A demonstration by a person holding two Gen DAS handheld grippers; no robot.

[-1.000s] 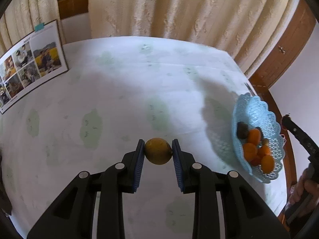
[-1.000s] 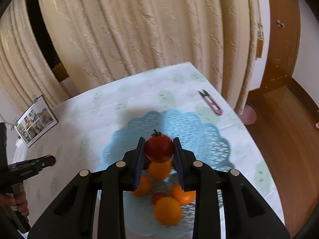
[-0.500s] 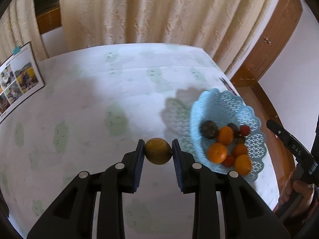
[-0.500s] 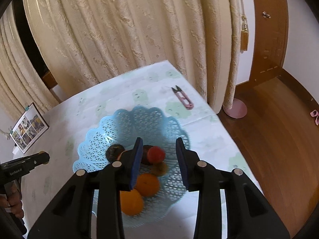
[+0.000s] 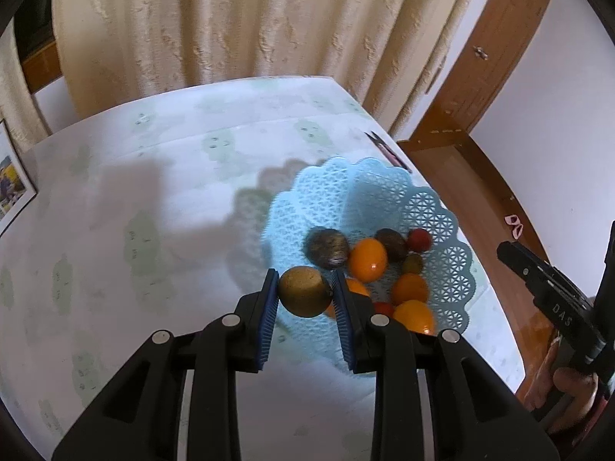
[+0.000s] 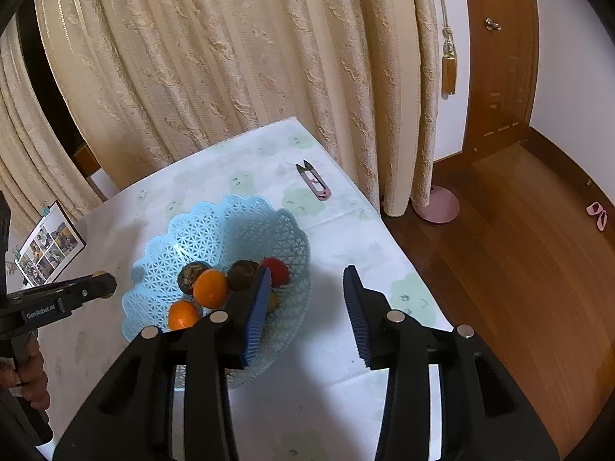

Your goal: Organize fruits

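A brownish-yellow fruit (image 5: 304,291) is clamped in the left gripper (image 5: 305,299) at the blue basket (image 5: 442,207) rim. Thread snips (image 6: 314,181) are seen only by the right gripper (image 6: 305,307), its empty jaws opening.

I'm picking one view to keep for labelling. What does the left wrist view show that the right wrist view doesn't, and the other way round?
Only the left wrist view shows the yellow-green fruit fully, clamped between the left tongs; the right view catches just its edge.

Only the right wrist view shows the right tongs from behind, jaws opening with nothing between them, and the curtain tassel.

Both show the blue basket of oranges, dark fruits and a red tomato, the pink snips, the photo sheet and the curtain.
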